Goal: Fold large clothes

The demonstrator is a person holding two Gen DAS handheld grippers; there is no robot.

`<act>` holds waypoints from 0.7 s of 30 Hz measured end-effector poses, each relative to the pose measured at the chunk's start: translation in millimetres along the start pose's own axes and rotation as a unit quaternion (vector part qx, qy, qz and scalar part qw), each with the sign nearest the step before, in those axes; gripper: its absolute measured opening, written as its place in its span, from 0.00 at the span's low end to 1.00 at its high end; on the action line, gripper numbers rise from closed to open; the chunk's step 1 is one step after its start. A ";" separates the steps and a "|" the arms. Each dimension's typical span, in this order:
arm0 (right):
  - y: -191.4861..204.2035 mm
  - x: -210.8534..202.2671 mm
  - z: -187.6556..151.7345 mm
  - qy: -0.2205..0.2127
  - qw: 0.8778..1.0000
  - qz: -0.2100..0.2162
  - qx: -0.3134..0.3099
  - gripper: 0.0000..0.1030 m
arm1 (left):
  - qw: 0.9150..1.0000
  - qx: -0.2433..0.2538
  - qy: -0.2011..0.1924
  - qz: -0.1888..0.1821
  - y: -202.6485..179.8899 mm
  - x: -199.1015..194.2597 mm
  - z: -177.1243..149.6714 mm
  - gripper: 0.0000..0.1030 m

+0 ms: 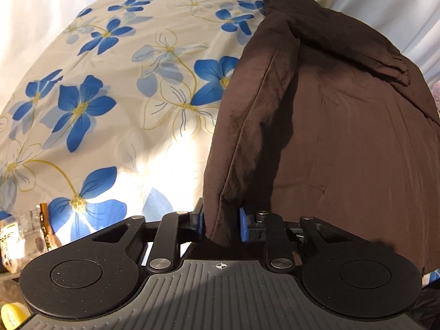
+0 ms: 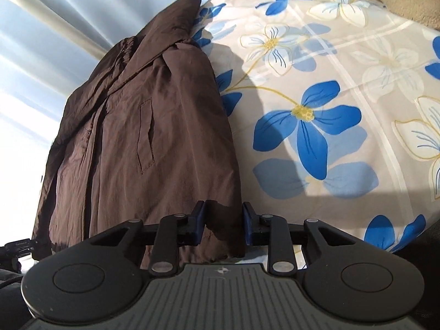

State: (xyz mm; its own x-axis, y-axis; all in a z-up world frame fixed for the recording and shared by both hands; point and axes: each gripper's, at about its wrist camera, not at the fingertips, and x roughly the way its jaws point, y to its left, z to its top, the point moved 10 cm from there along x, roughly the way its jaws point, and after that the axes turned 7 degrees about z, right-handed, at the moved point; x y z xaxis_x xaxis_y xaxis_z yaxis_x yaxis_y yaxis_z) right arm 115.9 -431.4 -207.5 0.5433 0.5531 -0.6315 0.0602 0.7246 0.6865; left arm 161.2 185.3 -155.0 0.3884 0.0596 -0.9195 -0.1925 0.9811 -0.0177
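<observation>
The left gripper's fingers (image 1: 200, 221) clench the brown coat (image 1: 316, 126) at its near hem corner; the right gripper (image 2: 224, 224) seemingly pinches the other corner. Lying on the floral bed (image 2: 316, 88), it looks soft, bulky, slippery; hems grip best.

Harsh sunlight, deep shadows — fisheye-warped edges

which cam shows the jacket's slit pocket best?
Right wrist: the pocket faces the camera, fully visible on the brown jacket. Left wrist shows the jacket from the other edge, with only faint pocket seams in shadow.
</observation>
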 end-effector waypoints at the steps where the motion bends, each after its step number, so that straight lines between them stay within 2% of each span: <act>1: -0.9 1.5 -0.3 0.009 1.000 0.011 0.010 0.27 | 1.000 0.000 -0.001 -0.006 -1.7 -1.2 1.0 0.17; 6: 2.0 6.2 -1.7 0.021 0.999 0.038 0.016 0.29 | 1.000 0.001 -0.003 -0.022 -10.1 -3.8 2.8 0.14; 7: 3.1 7.2 -1.5 0.021 0.999 0.038 0.013 0.26 | 1.000 -0.006 -0.004 -0.025 -9.9 -5.1 4.0 0.14; 9: 7.3 7.8 -0.8 0.019 0.999 0.038 0.003 0.16 | 0.999 -0.016 -0.010 -0.033 -10.6 -10.7 7.3 0.13; 10: 10.5 6.8 0.4 0.015 0.999 0.038 -0.005 0.14 | 0.999 -0.017 -0.015 -0.034 -11.5 -15.6 10.2 0.13; 12: 21.4 1.5 5.3 -0.003 0.999 0.044 -0.026 0.12 | 0.999 -0.018 -0.030 -0.042 -15.3 -26.8 18.5 0.13; 14: 36.0 -7.0 15.3 -0.029 0.997 0.071 -0.032 0.11 | 0.996 -0.032 -0.048 -0.066 -20.8 -40.1 30.9 0.13; 18: 71.9 -20.1 46.4 -0.085 0.988 0.111 -0.060 0.10 | 0.986 -0.069 -0.091 -0.122 -31.9 -62.1 64.5 0.13; 21: 97.7 -22.4 73.9 -0.119 0.981 0.135 -0.074 0.09 | 0.979 -0.082 -0.116 -0.146 -39.0 -71.4 91.6 0.13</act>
State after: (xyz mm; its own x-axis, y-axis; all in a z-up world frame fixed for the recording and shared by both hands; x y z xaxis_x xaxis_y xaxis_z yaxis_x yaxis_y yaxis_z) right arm 171.5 -403.3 -99.7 0.7034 0.6347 -0.3198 -0.2261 0.6264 0.7460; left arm 223.6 159.6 -52.6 0.6395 -0.1592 -0.7521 -0.1772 0.9215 -0.3457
